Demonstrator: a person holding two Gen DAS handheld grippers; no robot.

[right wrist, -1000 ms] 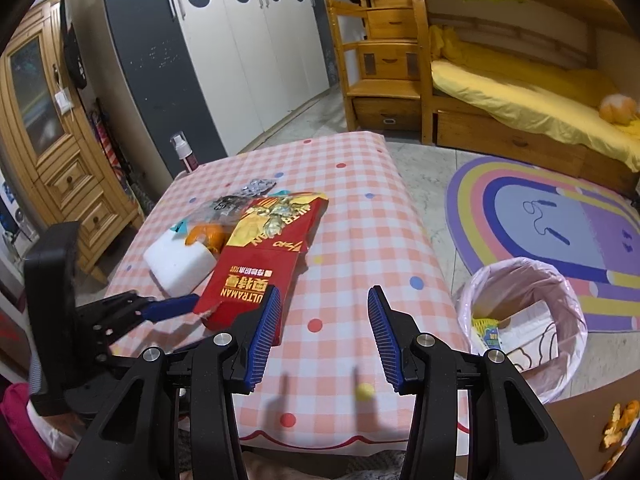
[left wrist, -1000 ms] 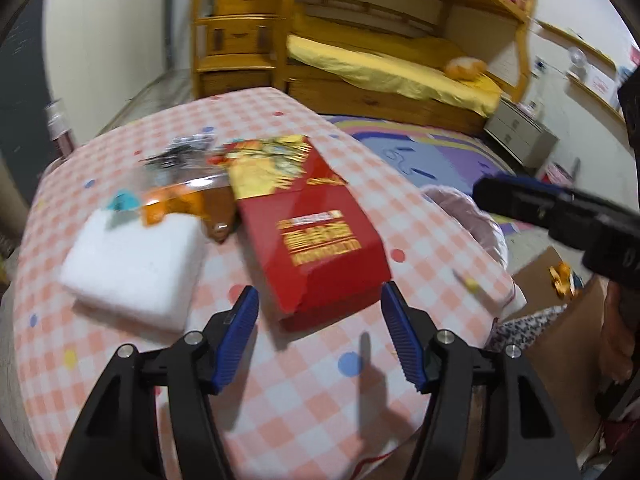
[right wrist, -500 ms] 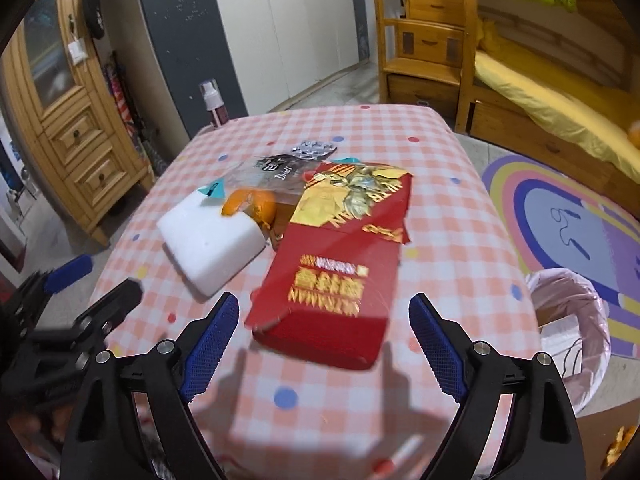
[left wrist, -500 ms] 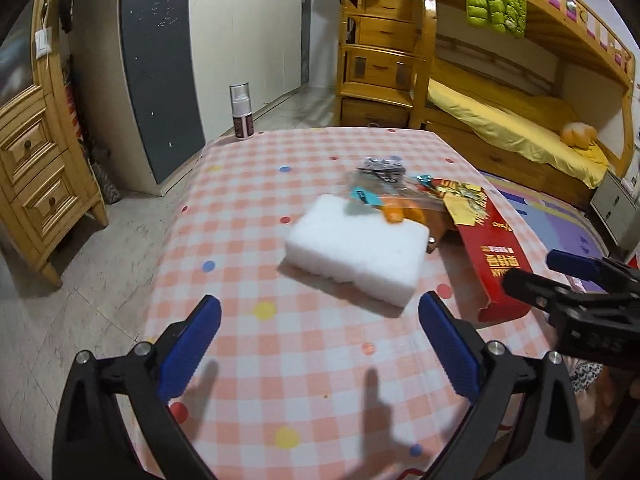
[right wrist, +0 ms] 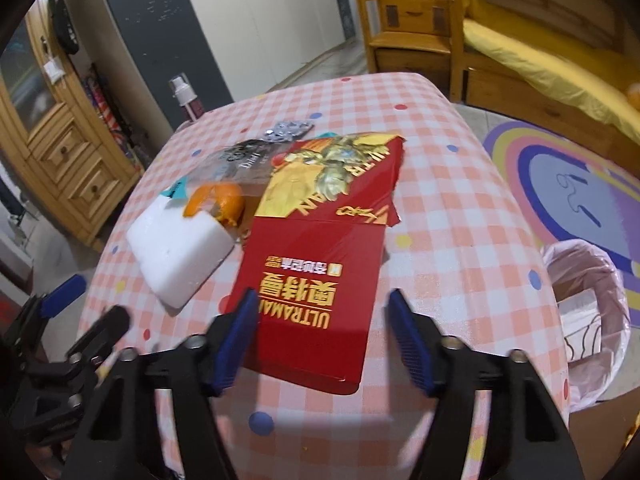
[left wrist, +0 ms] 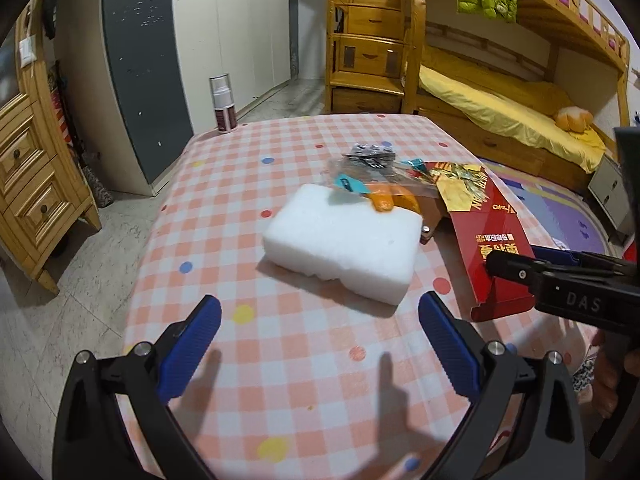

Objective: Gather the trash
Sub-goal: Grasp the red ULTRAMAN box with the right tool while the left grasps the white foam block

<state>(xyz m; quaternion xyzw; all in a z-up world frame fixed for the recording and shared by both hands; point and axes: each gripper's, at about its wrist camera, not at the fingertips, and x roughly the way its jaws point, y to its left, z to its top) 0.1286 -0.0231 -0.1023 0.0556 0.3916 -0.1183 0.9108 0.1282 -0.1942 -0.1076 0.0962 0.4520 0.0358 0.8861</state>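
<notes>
Checked table (right wrist: 460, 184) is carrying a flat red box (right wrist: 316, 284), light and crushable, best taken across its near end. Right gripper (right wrist: 320, 340) fingers are closing astride that end, not yet touching; left gripper (left wrist: 320, 344) fingers are standing spread, empty, before a foam block (left wrist: 344, 244).

The desk (left wrist: 248, 360) wears a smooth checked cloth with a faint sheen. On it lies a white foam block (left wrist: 340, 240), matt and grainy. The red box (right wrist: 320, 280) is glossy card, its torn top printed in shiny gold. Beside the foam sit dull orange peel (right wrist: 218, 200), crinkled clear plastic wrap (left wrist: 360, 168) and silvery foil (right wrist: 286, 130). The bin (right wrist: 592, 304) has a thin pink plastic liner. The jaws carry ribbed blue pads (left wrist: 192, 344) on matt black plastic.
</notes>
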